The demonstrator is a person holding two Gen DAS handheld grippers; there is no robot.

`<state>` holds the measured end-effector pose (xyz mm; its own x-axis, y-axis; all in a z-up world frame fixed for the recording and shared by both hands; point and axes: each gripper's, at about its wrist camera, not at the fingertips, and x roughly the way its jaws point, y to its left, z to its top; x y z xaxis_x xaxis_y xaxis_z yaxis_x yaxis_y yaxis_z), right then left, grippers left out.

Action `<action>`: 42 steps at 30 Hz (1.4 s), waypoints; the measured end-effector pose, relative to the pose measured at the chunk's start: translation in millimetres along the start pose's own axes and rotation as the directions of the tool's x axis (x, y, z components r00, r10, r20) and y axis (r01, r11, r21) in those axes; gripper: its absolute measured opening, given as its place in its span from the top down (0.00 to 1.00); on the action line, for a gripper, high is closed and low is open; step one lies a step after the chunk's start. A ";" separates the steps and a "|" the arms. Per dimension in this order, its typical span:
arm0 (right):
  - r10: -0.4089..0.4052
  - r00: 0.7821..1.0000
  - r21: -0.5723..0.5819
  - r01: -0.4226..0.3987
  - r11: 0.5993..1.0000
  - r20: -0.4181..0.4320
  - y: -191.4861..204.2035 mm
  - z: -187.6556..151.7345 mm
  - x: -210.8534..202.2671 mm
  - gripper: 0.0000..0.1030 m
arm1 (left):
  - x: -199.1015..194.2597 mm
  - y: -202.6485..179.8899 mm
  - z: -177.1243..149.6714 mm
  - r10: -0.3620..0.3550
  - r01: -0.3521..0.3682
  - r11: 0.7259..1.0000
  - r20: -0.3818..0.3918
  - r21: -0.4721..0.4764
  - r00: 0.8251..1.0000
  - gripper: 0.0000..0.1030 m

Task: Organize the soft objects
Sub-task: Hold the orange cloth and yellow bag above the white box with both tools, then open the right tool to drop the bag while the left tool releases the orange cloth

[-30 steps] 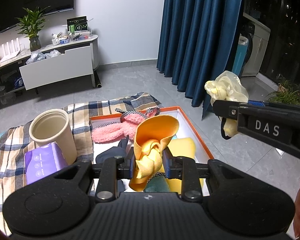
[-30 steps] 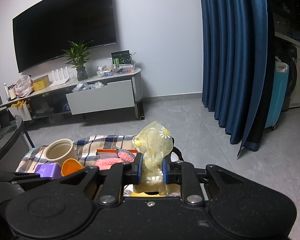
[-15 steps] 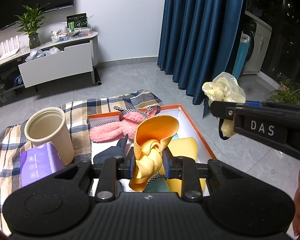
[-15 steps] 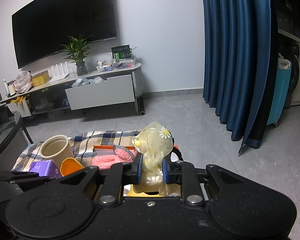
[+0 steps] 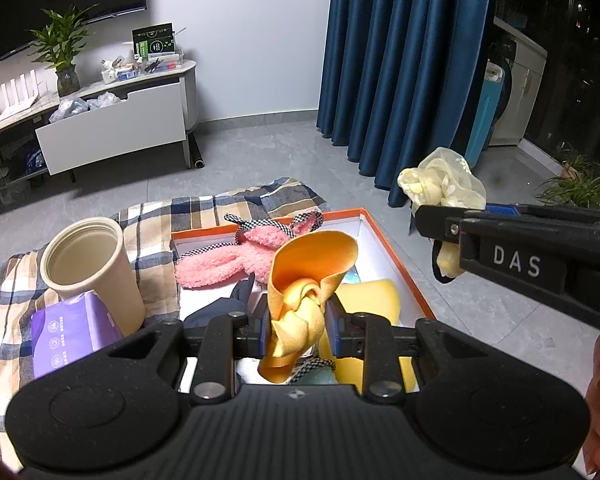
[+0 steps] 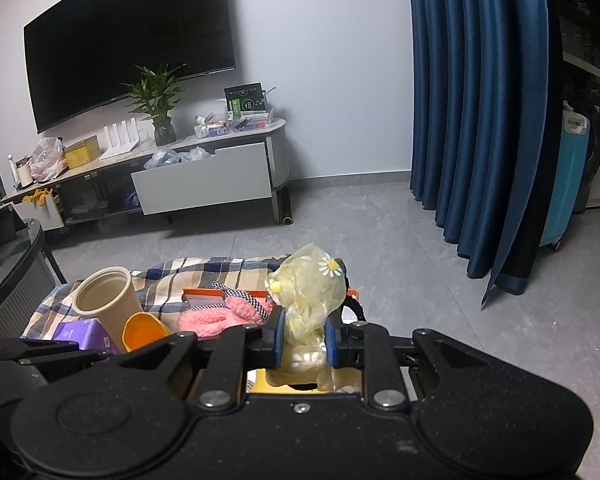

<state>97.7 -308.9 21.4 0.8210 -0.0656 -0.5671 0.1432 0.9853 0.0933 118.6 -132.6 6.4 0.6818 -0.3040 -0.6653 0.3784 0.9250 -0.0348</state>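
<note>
Orange cloth [image 5: 306,280]: a knotted, folded piece pinched between the pads of the left gripper [image 5: 296,322], its flared top standing above the fingers and its tail hanging below, held in the air over the orange-rimmed box [image 5: 396,256]
Sheer yellow cloth [image 6: 306,300]: a gauzy bundle with a daisy print, clamped in the right gripper [image 6: 302,340], rising above the blue pads; in the left view it sits at the tip of that gripper, off the box's right side
Pink fluffy item [image 5: 224,262]: lies in the far part of the box with a checkered trim, beyond the orange cloth
Yellow sponge-like piece [image 5: 374,296]: lies in the box, just right of the left gripper
Dark blue fabric [image 5: 220,306]: in the box, behind the left finger
Beige cup [image 5: 94,268]: upright on the plaid blanket [image 5: 204,212], left of the box
Purple pack [image 5: 70,330]: touching the cup's near side
</note>
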 end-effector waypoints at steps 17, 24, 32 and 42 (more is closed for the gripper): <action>-0.001 1.000 -0.006 0.001 1.000 -0.015 -1.0 -1.6 16.3 0.73 | 9.5 -0.2 4.6 0.005 -0.005 1.000 -0.011 -0.004 1.000 0.72; -0.001 1.000 -0.015 0.001 1.000 -0.026 -1.2 -0.7 26.9 0.69 | 13.3 0.6 6.0 0.011 -0.011 1.000 -0.019 -0.011 1.000 0.72; 0.006 1.000 0.004 -0.006 1.000 0.002 -7.5 2.1 22.1 0.43 | 15.3 0.3 6.0 0.010 -0.010 1.000 -0.024 -0.012 1.000 0.72; -0.015 0.999 0.016 0.014 1.000 0.051 -11.8 5.9 0.0 0.40 | 15.2 -5.7 3.9 -0.036 0.036 0.999 -0.031 -0.009 0.999 0.60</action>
<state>99.3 -321.4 25.2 0.8461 -0.0887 -0.5256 0.1639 0.9816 0.0983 129.3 -143.4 -0.5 0.6478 -0.3300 -0.6866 0.3971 0.9155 -0.0654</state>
